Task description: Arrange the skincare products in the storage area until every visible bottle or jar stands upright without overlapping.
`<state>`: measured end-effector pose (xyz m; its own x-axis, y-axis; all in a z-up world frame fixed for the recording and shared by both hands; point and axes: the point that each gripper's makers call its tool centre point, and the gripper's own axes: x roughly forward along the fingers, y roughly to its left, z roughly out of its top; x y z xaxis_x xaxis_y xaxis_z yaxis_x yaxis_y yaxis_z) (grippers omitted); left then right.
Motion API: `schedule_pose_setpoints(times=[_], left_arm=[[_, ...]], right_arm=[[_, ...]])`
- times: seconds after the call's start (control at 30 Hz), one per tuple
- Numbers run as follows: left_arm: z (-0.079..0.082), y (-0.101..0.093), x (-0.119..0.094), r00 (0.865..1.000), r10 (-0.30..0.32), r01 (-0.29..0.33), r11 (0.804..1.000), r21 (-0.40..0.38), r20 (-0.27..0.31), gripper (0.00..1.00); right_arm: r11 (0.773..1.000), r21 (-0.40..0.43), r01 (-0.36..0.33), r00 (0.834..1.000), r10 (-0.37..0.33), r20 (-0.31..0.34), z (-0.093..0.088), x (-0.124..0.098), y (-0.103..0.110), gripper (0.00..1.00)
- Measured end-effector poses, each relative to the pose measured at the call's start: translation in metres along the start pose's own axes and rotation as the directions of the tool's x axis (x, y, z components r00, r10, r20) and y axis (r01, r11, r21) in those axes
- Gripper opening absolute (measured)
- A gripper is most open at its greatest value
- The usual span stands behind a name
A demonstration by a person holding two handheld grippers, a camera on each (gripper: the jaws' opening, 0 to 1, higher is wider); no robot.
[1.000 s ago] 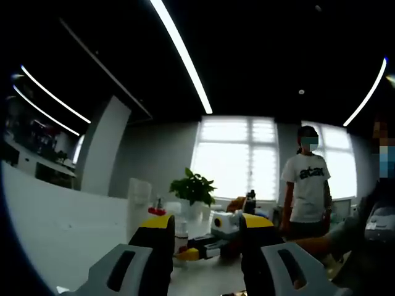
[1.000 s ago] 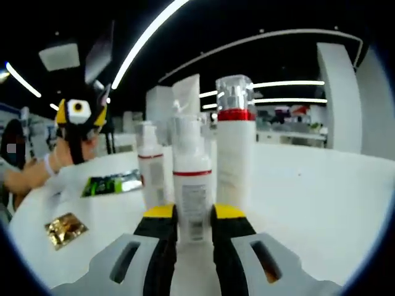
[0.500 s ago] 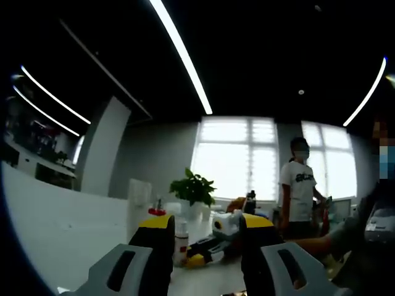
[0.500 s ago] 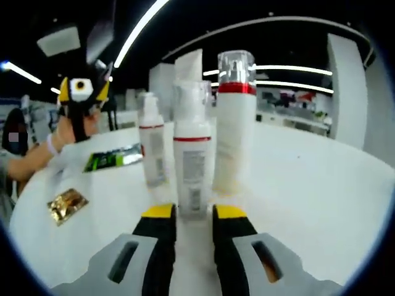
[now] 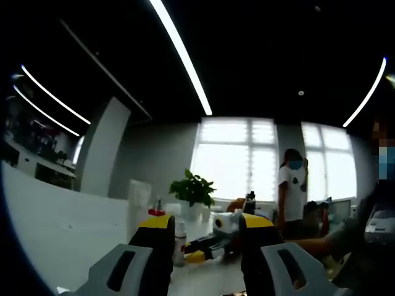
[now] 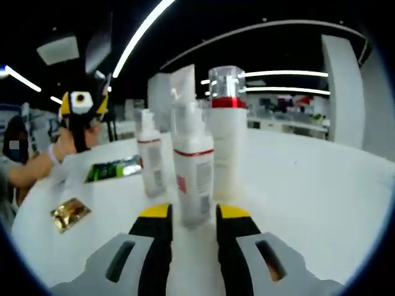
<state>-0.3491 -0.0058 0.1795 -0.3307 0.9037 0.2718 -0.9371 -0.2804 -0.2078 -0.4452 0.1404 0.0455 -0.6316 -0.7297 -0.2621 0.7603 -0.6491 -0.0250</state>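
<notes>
The pump bottle (image 6: 192, 179), white with a red band, stands upright on the white bench (image 6: 308, 185) directly ahead of the right gripper (image 6: 192, 219). Its base sits between the two yellow-tipped jaws, which are spread a little wider than the bottle; whether they touch it I cannot tell, though it looks more released than pinched, which fits a bottle just set in its place in the row. Just behind it to the right stands the tall bottle with a clear cap (image 6: 226, 132) and a red collar, and just to the left the smaller pump bottle (image 6: 150, 161), also red-banded. A white tube (image 6: 183, 83) rises behind them. That makes three bottles upright and close together but none leaning on another, plus the one tube.

Further left on the bench lie two flat sachets, a green one (image 6: 114, 168) and a gold one (image 6: 71, 211), well apart from the bottles. The left gripper (image 6: 80, 114) is held up in a person's hand beyond them.

In the left gripper view its own jaws (image 5: 200, 231) stand spread with nothing between them, held clear of the work. Past them are the small bottles, a potted plant (image 5: 193, 188) and a standing person (image 5: 290, 197) by the windows.
</notes>
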Motion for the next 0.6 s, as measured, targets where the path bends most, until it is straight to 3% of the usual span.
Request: schedule_pose_setpoints(times=[0.1,0.3,0.6], left_arm=[[0.0,0.0,0.0,1.0,0.001,-0.001,1.0,0.0,-0.001,0.43],[0.001,0.0,0.0,1.0,-0.001,0.001,1.0,0.002,0.002,0.43],[0.003,-0.002,-0.001,1.0,-0.001,0.001,1.0,0.003,0.013,0.43]], right_arm=[[0.999,-0.041,0.016,0.998,-0.018,-0.054,-0.008,0.008,-0.001,0.27],[0.998,-0.056,-0.005,0.998,0.001,-0.058,-0.01,0.013,0.001,0.22],[0.998,-0.055,-0.03,0.998,0.026,-0.059,-0.013,0.011,0.005,0.21]])
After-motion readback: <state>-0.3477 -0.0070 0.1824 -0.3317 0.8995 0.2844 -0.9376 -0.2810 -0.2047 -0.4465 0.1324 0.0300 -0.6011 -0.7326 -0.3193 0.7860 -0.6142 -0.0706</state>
